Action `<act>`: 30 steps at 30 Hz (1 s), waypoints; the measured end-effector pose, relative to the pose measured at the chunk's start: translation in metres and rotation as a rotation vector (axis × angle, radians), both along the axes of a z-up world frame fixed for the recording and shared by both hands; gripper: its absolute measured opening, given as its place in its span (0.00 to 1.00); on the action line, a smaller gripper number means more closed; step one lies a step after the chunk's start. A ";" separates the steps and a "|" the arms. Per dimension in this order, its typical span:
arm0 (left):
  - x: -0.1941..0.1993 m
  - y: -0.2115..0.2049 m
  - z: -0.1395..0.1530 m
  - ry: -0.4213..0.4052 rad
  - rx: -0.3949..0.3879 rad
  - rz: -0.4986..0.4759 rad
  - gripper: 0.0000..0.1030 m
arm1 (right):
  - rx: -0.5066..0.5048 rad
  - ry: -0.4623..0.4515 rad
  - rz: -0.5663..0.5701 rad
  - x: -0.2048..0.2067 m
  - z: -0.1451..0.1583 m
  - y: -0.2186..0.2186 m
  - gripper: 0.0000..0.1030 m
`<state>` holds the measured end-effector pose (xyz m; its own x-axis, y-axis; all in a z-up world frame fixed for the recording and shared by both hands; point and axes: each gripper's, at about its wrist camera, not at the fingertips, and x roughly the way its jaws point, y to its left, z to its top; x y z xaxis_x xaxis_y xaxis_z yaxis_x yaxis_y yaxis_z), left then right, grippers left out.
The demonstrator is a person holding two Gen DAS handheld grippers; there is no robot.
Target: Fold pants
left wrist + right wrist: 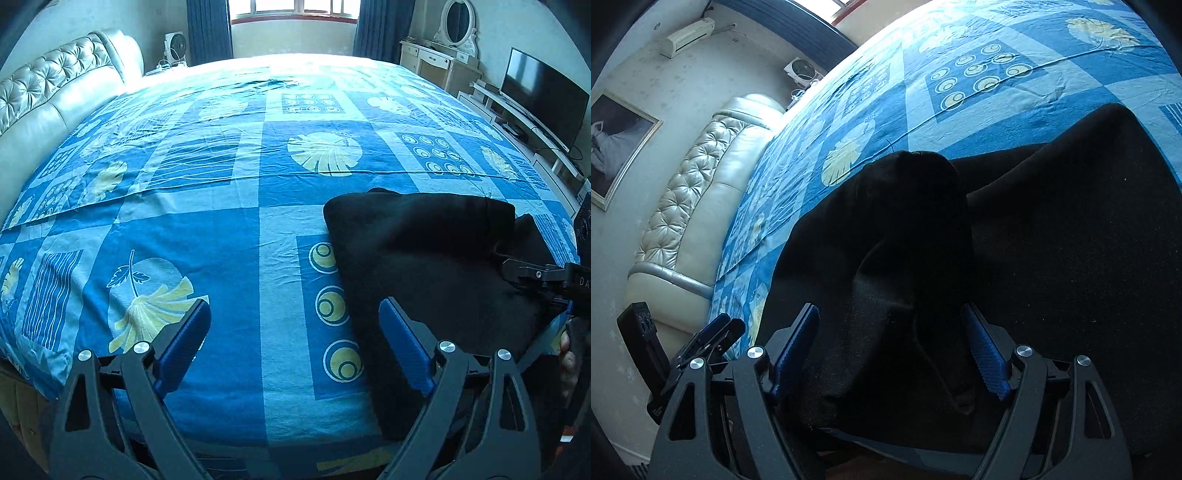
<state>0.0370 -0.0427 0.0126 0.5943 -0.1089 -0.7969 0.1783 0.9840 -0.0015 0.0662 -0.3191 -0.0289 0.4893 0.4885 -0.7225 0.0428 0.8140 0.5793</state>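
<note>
Black pants (436,258) lie folded on the blue patterned bed sheet (207,236) near the bed's front right. My left gripper (295,325) is open and empty over the sheet, its right finger at the pants' left edge. My right gripper (890,332) is open, its blue pads on either side of a raised fold of the pants (905,229), with no grip on it. The right gripper also shows at the right edge of the left wrist view (535,275). The left gripper shows at the lower left of the right wrist view (713,339).
A tufted cream headboard (55,92) runs along the bed's left side. A TV (543,96) on a low stand and a dressing table with mirror (443,55) stand to the right. A window with blue curtains (295,22) is at the far end.
</note>
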 end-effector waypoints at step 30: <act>0.006 0.007 -0.016 0.049 -0.009 0.000 0.90 | 0.316 -0.114 0.032 0.008 0.032 0.003 0.15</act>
<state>0.0434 -0.0358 -0.0036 0.5549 -0.1163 -0.8237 0.1782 0.9838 -0.0188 0.0744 -0.3160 0.0036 0.5389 0.6963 -0.4741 -0.0597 0.5930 0.8030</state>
